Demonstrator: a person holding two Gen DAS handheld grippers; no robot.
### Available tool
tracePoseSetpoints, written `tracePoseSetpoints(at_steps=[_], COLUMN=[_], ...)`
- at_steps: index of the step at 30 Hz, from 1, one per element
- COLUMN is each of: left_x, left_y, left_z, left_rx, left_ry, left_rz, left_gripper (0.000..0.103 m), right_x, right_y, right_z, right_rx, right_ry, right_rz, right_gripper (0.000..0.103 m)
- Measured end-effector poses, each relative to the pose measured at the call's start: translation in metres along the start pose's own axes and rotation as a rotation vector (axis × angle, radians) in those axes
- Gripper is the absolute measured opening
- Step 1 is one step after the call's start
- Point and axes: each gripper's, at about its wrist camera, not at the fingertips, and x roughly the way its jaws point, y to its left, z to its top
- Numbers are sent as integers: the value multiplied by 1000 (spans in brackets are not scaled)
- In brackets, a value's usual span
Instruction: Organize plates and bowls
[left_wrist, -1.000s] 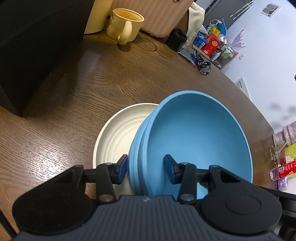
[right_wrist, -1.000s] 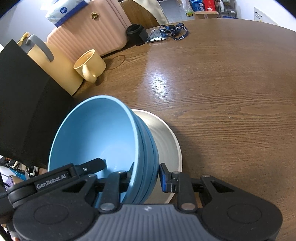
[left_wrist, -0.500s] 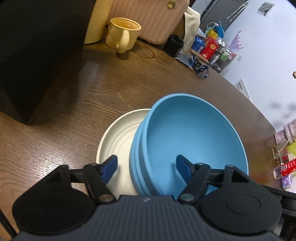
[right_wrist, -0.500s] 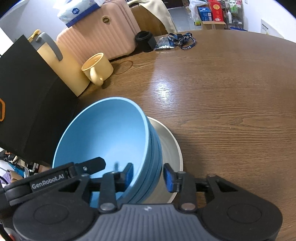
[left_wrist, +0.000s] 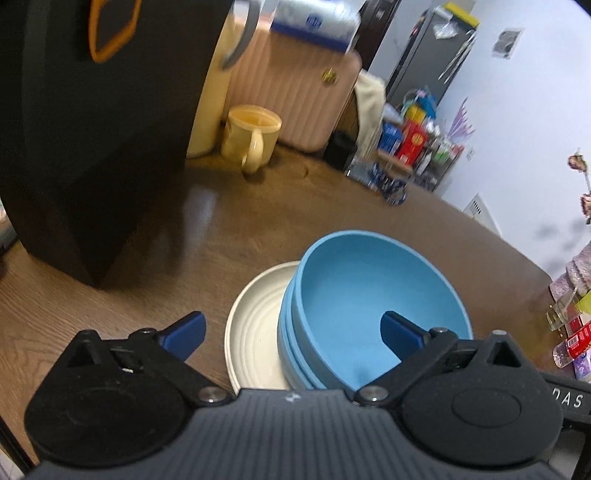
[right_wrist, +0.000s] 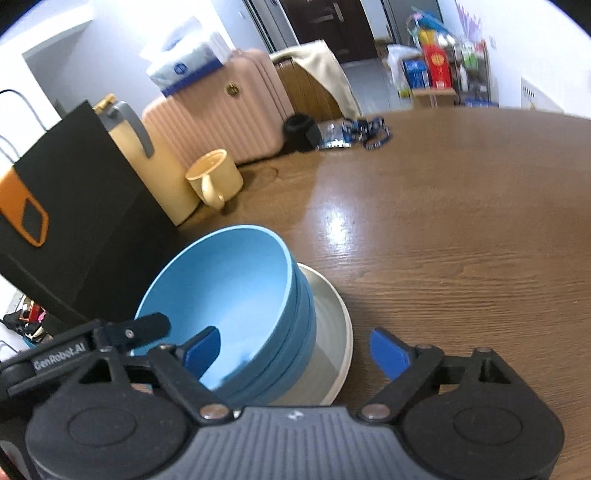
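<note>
Blue bowls (left_wrist: 369, 295) sit nested on a cream plate (left_wrist: 255, 325) mid-table, apparently finished. Left gripper (left_wrist: 291, 332) and right gripper (right_wrist: 295, 349) are opening, holding nothing.

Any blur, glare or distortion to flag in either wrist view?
Left wrist: motion blur smears the black bag and mug; blue bowls fairly sharp. Right wrist: glare patch on the table, fisheye bends its far edge, background shelf soft.

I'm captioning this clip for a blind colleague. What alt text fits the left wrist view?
A stack of blue bowls sits on a cream plate on a wooden table, with the left gripper opening around its rim, pads clear. Behind stand a yellow mug and a black bag.
</note>
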Motion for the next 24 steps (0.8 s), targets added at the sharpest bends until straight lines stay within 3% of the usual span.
tracePoseSetpoints(at_steps=[6, 11, 14, 20, 24], left_x=[-47, -88, -113, -153, -165], left_y=[-12, -21, -27, -41, -46], left_z=[-25, -58, -81, -131, -160], left_rx=[80, 131, 178, 249, 285], left_ry=[-140, -251, -314, -410, -422], left_rz=[-19, -27, -36, -37, -23], left_gripper=[103, 103, 103, 103, 103], right_x=[-38, -78, -103, -152, -179], right_y=[2, 2, -1, -8, -12], right_z=[-28, -62, -88, -144, -177], right_rx=[-57, -95, -107, -138, -148], right_ry=[-92, -190, -242, -343, -398], right_rz=[-9, -37, -45, -100, -140], right_gripper=[91, 102, 103, 103, 103])
